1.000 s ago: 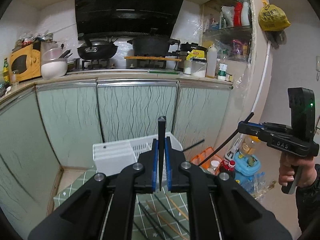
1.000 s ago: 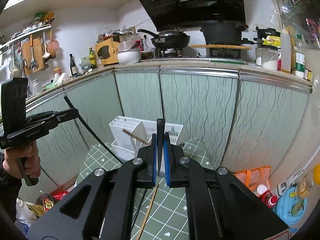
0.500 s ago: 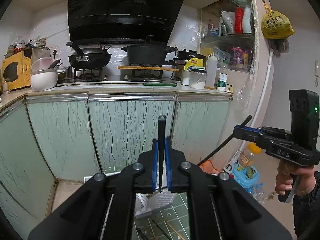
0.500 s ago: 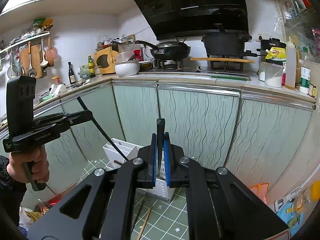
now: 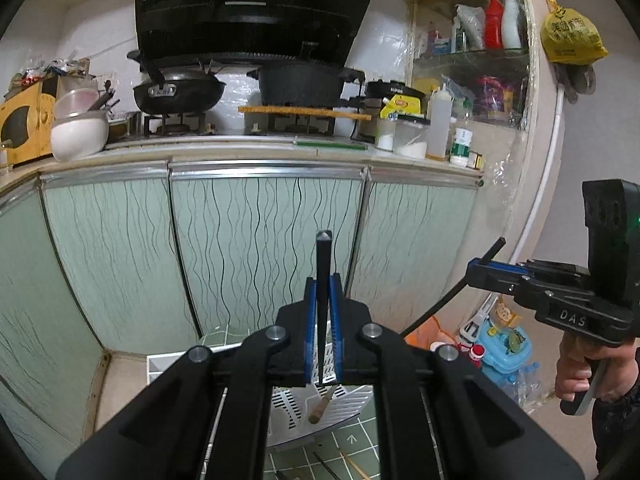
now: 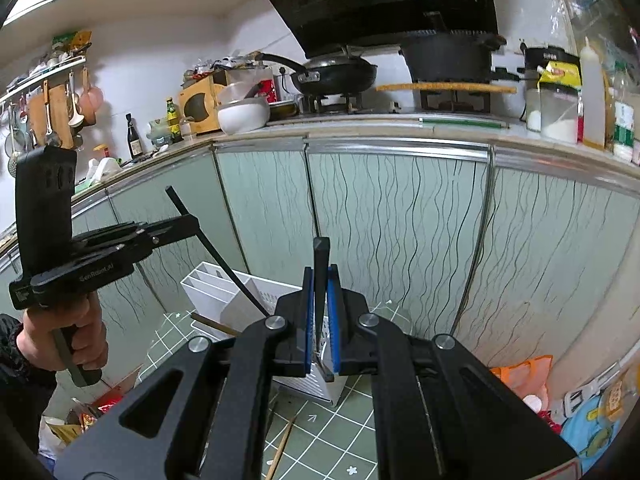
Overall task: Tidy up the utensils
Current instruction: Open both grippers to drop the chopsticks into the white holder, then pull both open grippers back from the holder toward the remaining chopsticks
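Green-tiled matting (image 6: 340, 432) is carrying the white utensil rack (image 6: 240, 300), one wooden chopstick (image 5: 322, 404) apparently inside; others are lying loose before it. Left gripper (image 5: 322, 320) and right gripper (image 6: 320, 312) are each clenching a black chopstick (image 5: 323, 280), undelivered.

A black frying pan (image 5: 178, 94) and black pot (image 5: 300, 84) sit on the stove above green cabinets (image 5: 264, 248)

Both wrist views look forward and slightly down along their own fingers, low and close before the green cabinet doors (image 5: 264, 248) (image 6: 396, 240). The left view faces them squarely, the right from farther left. Both share the white utensil rack (image 5: 320, 404) (image 6: 224, 292) below and the stove pans above.
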`<state>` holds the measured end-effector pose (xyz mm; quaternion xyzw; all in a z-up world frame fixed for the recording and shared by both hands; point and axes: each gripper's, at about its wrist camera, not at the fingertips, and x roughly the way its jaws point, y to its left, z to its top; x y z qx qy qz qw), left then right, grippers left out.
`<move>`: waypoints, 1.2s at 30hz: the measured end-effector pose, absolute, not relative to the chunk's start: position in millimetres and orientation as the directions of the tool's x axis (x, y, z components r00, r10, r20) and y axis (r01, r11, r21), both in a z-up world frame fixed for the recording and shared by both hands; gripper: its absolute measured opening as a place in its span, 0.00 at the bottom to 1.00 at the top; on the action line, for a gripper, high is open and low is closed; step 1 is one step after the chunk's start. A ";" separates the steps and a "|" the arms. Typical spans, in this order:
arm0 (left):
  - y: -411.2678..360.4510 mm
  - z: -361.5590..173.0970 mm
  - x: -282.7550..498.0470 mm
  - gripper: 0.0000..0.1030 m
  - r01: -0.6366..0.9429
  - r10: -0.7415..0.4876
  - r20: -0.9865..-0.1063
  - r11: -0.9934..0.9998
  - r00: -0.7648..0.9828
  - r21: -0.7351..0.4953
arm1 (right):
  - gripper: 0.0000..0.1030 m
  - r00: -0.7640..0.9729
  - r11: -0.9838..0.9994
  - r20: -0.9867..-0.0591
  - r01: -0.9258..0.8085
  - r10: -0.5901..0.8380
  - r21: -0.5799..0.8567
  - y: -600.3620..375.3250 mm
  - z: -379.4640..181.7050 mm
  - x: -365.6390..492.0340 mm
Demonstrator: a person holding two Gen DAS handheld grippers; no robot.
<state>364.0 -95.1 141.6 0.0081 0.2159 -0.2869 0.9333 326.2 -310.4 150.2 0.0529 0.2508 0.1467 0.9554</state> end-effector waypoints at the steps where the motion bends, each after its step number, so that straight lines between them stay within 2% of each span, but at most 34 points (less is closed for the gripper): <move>1: -95.6 138.0 366.4 0.08 0.536 -0.529 -0.412 0.837 0.742 -0.110 | 0.06 0.830 0.951 -0.466 -0.251 0.306 0.179 -311.7 146.9 328.2; 10: -98.1 114.6 380.4 0.08 0.544 -0.540 -0.432 0.830 0.723 -0.128 | 0.06 0.813 0.940 -0.479 -0.239 0.332 0.245 -320.3 119.4 344.2; 11: -98.3 112.5 381.7 0.08 0.535 -0.531 -0.437 0.835 0.726 -0.127 | 0.08 0.815 0.944 -0.483 -0.233 0.321 0.235 -319.6 117.7 344.9; 12: -98.0 110.2 382.6 0.11 0.530 -0.528 -0.441 0.838 0.726 -0.131 | 0.18 0.818 0.951 -0.489 -0.221 0.302 0.216 -318.0 115.4 345.2; 13: -97.8 108.4 383.0 0.31 0.524 -0.521 -0.448 0.842 0.726 -0.131 | 0.28 0.820 0.957 -0.498 -0.209 0.283 0.199 -317.5 113.1 345.3; 14: -97.9 107.8 382.4 0.49 0.506 -0.500 -0.450 0.854 0.740 -0.118 | 0.49 0.822 0.960 -0.500 -0.204 0.274 0.189 -317.1 111.7 344.3; 15: -96.8 107.5 380.7 0.85 0.491 -0.482 -0.444 0.865 0.755 -0.104 | 0.64 0.824 0.963 -0.501 -0.199 0.265 0.182 -317.9 110.2 343.4; 16: -94.5 108.6 375.5 0.92 0.471 -0.459 -0.418 0.878 0.784 -0.081 | 0.67 0.824 0.964 -0.502 -0.198 0.263 0.180 -318.3 109.5 342.4; 17: -93.2 109.5 372.0 0.92 0.473 -0.459 -0.401 0.878 0.793 -0.071 | 0.69 0.822 0.964 -0.505 -0.200 0.263 0.177 -319.1 108.1 340.1; 20: -90.9 110.0 365.2 0.93 0.466 -0.441 -0.415 0.884 0.796 -0.046 | 0.87 0.829 0.969 -0.504 -0.192 0.244 0.155 -321.1 106.5 331.7; 22: -89.9 109.5 358.6 0.94 0.470 -0.436 -0.418 0.882 0.797 -0.023 | 0.91 0.829 0.970 -0.505 -0.195 0.241 0.143 -321.1 106.8 327.1; 29: -83.7 108.7 331.0 0.95 0.466 -0.414 -0.417 0.885 0.809 0.024 | 0.92 0.825 0.973 -0.517 -0.205 0.229 0.104 -313.3 109.1 307.0; 36: -74.4 113.7 308.9 0.95 0.468 -0.420 -0.417 0.884 0.806 0.013 | 0.92 0.838 0.976 -0.502 -0.202 0.214 0.079 -307.6 119.0 286.2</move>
